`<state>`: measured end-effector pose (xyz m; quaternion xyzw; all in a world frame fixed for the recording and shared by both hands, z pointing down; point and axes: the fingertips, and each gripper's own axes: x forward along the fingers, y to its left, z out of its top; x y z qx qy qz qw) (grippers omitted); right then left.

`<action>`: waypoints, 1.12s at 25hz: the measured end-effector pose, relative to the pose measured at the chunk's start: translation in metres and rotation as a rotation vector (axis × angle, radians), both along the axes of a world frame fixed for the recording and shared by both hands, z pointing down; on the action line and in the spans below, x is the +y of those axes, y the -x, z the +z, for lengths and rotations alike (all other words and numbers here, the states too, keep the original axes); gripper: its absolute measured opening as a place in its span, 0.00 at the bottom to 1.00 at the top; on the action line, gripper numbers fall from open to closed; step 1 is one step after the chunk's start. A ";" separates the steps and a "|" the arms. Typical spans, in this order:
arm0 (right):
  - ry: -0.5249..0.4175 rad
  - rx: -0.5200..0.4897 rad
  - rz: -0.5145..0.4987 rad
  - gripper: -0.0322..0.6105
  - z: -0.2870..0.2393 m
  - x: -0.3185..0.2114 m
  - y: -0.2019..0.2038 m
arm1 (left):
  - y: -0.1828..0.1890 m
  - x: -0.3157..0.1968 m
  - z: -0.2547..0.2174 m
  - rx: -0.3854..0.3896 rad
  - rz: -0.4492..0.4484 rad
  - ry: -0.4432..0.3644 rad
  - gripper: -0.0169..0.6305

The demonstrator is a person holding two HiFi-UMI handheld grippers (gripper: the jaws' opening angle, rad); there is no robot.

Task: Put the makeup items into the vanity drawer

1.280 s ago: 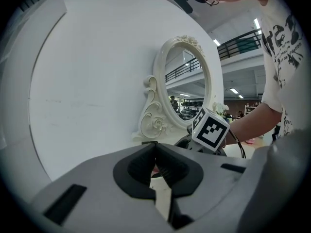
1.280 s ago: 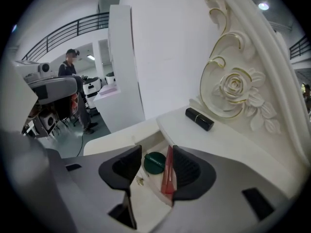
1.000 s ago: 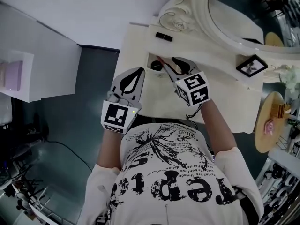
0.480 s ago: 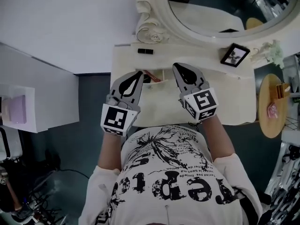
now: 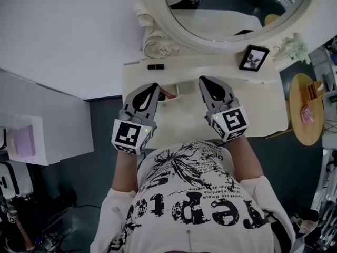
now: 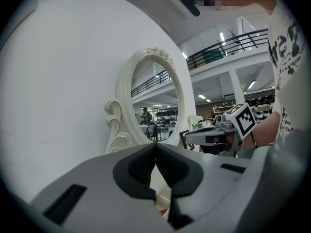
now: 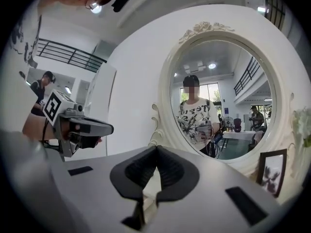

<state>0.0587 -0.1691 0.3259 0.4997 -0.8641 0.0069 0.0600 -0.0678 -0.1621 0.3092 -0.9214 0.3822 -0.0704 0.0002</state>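
both grippers are up in front of the vanity and both are empty. the left gripper [image 5: 151, 88] has its jaws pressed together with nothing between them, plain in its own view [image 6: 155, 149]. the right gripper [image 5: 204, 83] is the same, pads meeting and bare [image 7: 156, 149].

the vanity drawer [image 5: 178, 90] stands open just beyond and between the two sets of tips. from the head view i can make out a reddish item [image 5: 166, 94] lying in it; what else is in there i can't tell. a small black makeup item [image 5: 155, 66] lies on the vanity top [image 5: 263, 104], out of the drawer, near the mirror's carved base.

a round side table [image 5: 308, 133] off to the right carries a pink thing [image 5: 305, 114].

only the head view gives me the drawer opening and the black item. the left gripper view looks past its jaws at the mirror [image 6: 155, 106] and at the right gripper. the right gripper view shows the mirror [image 7: 221, 98] with a person in a printed shirt reflected, and the picture frame [image 7: 270, 171] beside it.

the shirt has big black lettering that i can't read with confidence. the gripper cubes carry square markers only.
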 end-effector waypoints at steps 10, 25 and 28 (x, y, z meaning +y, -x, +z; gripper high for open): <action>0.021 -0.028 -0.036 0.07 0.003 -0.004 0.002 | 0.005 -0.004 0.008 0.010 -0.027 0.028 0.04; 0.017 -0.035 -0.029 0.07 0.004 -0.011 0.008 | 0.012 -0.008 0.018 0.016 -0.055 0.054 0.04; 0.016 -0.028 -0.031 0.07 0.004 -0.009 0.009 | 0.012 -0.007 0.018 0.014 -0.053 0.054 0.04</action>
